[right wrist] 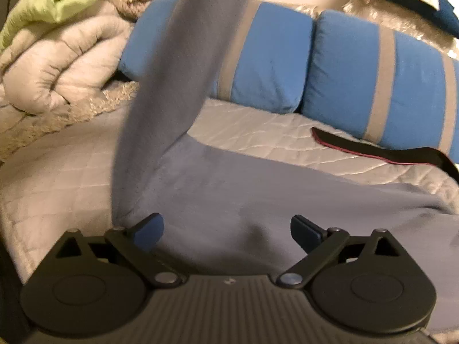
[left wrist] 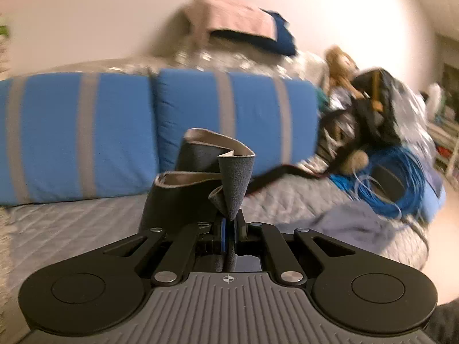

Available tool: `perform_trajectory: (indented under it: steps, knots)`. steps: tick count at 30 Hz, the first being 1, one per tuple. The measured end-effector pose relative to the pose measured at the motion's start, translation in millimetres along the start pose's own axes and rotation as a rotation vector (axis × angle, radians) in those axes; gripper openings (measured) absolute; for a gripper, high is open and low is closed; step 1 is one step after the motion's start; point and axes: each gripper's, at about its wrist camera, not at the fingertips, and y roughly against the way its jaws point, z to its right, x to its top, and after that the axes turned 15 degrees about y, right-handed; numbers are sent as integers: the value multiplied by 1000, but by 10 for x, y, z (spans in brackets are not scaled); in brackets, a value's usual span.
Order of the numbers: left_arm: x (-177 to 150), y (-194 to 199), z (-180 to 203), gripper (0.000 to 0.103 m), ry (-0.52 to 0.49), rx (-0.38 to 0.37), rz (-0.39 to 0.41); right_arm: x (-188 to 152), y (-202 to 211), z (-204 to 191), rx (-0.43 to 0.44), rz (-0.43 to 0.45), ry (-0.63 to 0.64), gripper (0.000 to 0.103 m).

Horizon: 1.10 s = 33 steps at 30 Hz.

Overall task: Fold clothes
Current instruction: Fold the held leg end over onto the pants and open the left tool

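Grey cloth, left wrist view: the garment [left wrist: 200, 177] has a folded corner pinched in the left tongs [left wrist: 228, 223], pale hem bunched and standing up above the tips.
Left tongs state: closed tight on that grey garment, blue pads barely showing.
Background left: two blue cushions [left wrist: 160, 126] with grey stripes lean along the wall on the bed [left wrist: 71, 223]; a coil of blue cable [left wrist: 384, 177] and a dark pile with a soft toy [left wrist: 341, 66] sit at the right end.
Blur: right side smeared, details there unclear.
Right wrist view: same garment [right wrist: 243, 197] lies spread on the quilted bed [right wrist: 57, 183], one edge lifted into a tall blurred strip up the frame.
Right tongs [right wrist: 226, 230] state: wide apart, holding nothing, hovering just above the flat cloth.
Background right: striped cushions [right wrist: 344, 66] behind, a black strap [right wrist: 373, 149] with red edge lying beside them, rolled beige quilt [right wrist: 66, 66] and a green cloth [right wrist: 57, 0] at the left.
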Motion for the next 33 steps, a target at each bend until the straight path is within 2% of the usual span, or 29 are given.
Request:
perform_trajectory:
  steps: [2,4,8,9,12,17,19,22,26,29,33]
  knots:
    - [-38,-123,98,6,-21,-35,-28,-47,208,79,-3,18,0,103]
    - [-76,-245,197,13,-42,-71,-55,-115,376,171,-6,13,7,103]
    - [-152,-490,394,46,-84,-142,-110,-249,552,391,-18,-35,13,103]
    - [-174,-506,376,54,-82,-140,-116,-276,576,443,-22,-48,17,103]
    - [-240,-475,207,60,-54,-102,-119,-341,623,573,-25,-76,32,103]
    - [-352,-422,-73,61,-8,-37,-123,-349,597,733,-48,-86,61,103]
    - [-396,-402,-186,61,10,-12,-125,-327,553,749,-72,-89,111,102]
    - [-463,-370,-354,61,38,27,-128,-270,495,717,-105,-74,254,101]
    - [-552,-328,-579,63,75,78,-132,-271,355,587,-168,-65,626,101]
    - [-615,-326,-689,69,82,98,-137,-348,191,532,-205,-98,873,94]
    - [-682,-341,-807,70,96,106,-145,-460,-2,542,-185,-156,1049,85]
